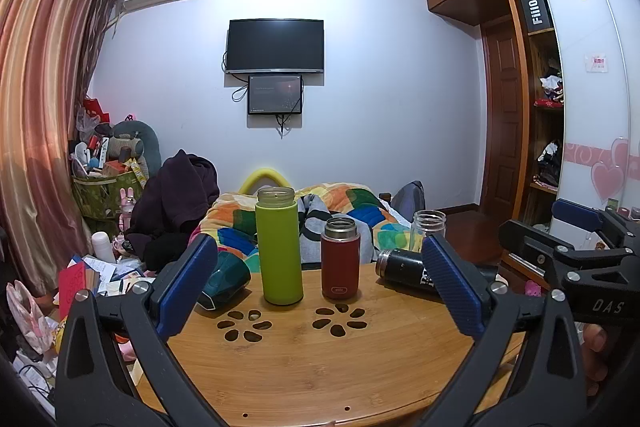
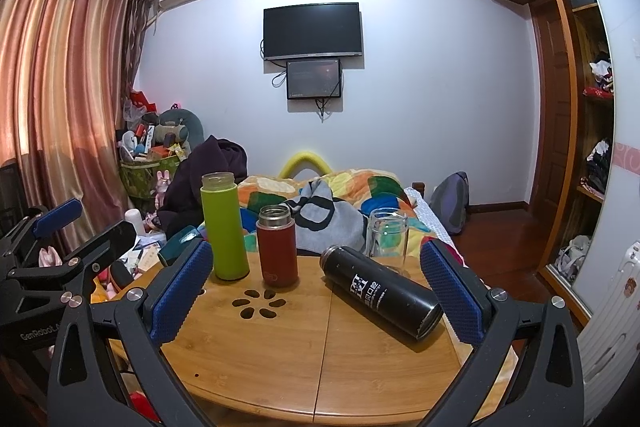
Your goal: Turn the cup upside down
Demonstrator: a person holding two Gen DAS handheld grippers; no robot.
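On the round wooden table (image 1: 304,359) stand a tall green cup (image 1: 279,247), open end up, and a shorter red cup (image 1: 340,259), also open end up. A black cup (image 2: 380,293) lies on its side at the right, and a clear glass cup (image 2: 387,237) stands upright behind it. A dark teal cup (image 1: 224,279) lies on its side at the left. My left gripper (image 1: 320,287) is open and empty, in front of the green and red cups. My right gripper (image 2: 316,291) is open and empty, with the black cup between its fingers' lines.
A bed with a colourful quilt (image 1: 332,211) lies behind the table. Clutter and papers (image 1: 96,275) cover the floor at the left by the curtain (image 1: 36,115). A wardrobe (image 1: 552,99) stands at the right. The other gripper (image 1: 580,267) shows at the right edge of the left wrist view.
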